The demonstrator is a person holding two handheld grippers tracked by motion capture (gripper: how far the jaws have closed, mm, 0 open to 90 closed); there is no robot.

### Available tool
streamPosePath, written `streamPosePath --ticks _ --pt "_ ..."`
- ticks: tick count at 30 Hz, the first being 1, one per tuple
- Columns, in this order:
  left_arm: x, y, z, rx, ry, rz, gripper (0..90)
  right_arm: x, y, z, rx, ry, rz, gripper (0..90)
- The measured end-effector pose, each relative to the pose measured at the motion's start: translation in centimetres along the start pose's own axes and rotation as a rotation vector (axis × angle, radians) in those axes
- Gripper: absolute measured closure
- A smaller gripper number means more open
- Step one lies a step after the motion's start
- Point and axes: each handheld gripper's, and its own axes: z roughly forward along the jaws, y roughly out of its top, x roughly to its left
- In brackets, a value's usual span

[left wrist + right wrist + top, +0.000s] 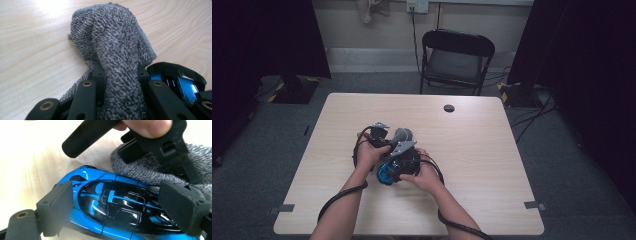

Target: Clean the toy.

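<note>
At the middle of a pale wooden worktop, a person's two hands work close together. The left claw is clenched on a bunched grey towel, whose free end lies on the wood ahead of the jaws. Just beside it, touching the cloth, a glossy blue toy car sits gripped between the pads of the right claw, one pad at each end.
</note>
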Motion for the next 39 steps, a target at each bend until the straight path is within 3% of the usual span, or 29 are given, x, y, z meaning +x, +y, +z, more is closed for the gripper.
streamPosePath --ticks 7,15,39 --pt "-0.2 -0.2 -0.2 0.005 0.002 0.010 71.2 0.0 0.0 0.0 -0.005 -0.001 0.001 13.3" --pt "-0.5 -0.4 -0.8 0.027 0.023 0.048 71.3 0.1 0.0 0.0 -0.003 0.005 0.002 13.3" --pt "-0.1 -2.4 -3.1 0.030 0.006 0.020 71.2 0.3 0.1 0.1 0.006 -0.001 -0.005 13.4"
